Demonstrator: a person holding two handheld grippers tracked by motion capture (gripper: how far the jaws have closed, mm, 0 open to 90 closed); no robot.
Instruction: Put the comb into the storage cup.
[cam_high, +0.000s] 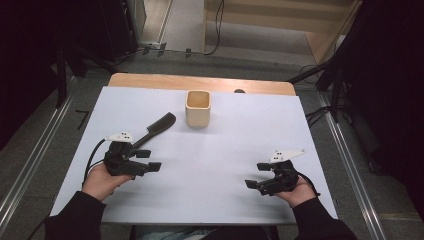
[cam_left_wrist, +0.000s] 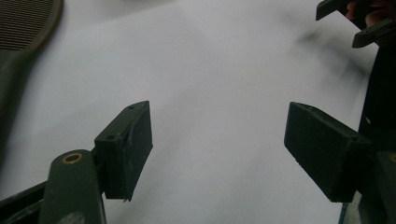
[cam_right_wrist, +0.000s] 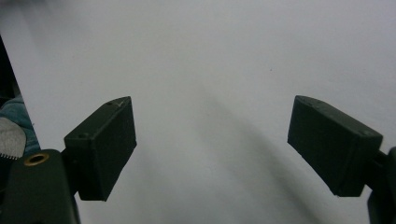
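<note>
2 open, empty claws, left claw (cam_high: 149, 160) beside comb (cam_high: 156, 126), right claw (cam_high: 256, 175) well apart.

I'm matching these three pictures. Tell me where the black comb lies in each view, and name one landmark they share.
High view: the black comb lies left of centre on the white sheet, just beyond the left tongs, left of the wooden cup.
Left gripper view: the comb sits in the upper left corner.
Right gripper view: not in it.
Shared landmark: the white sheet.

Beside the left tongs (cam_high: 149, 160) the comb's (cam_high: 156, 127) handle end is hidden; the cup's (cam_high: 198, 108) inside is unreadable
</note>
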